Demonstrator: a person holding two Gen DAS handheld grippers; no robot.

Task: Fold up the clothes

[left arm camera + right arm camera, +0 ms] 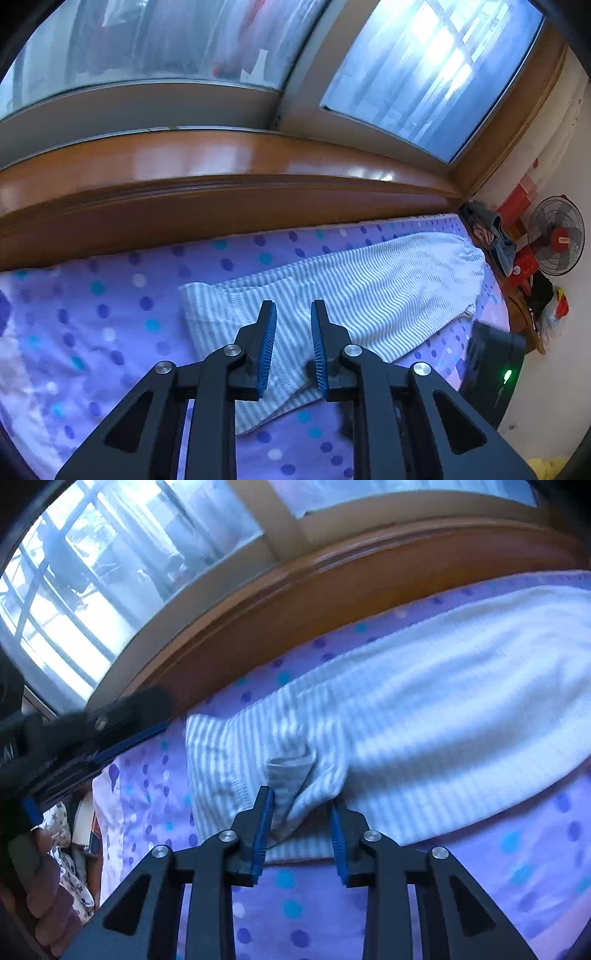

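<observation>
A white and grey striped garment (332,291) lies stretched along the purple dotted bed sheet (92,332), its folded end toward the left. My left gripper (294,308) hovers over that end with its blue pads apart and nothing pinched between them. In the right wrist view the same garment (424,701) fills the middle. A raised fold of it (295,782) stands between the pads of my right gripper (300,799). The fold leans on the left pad and the right pad is clear of it. The left gripper (110,731) shows blurred at the left of that view.
A wooden ledge (221,192) under the windows runs along the far side of the bed. At the bed's right end are piled clothes (491,236), a red fan (557,236) and red boxes. A hand (44,897) and star-patterned cloth (70,871) are at the lower left.
</observation>
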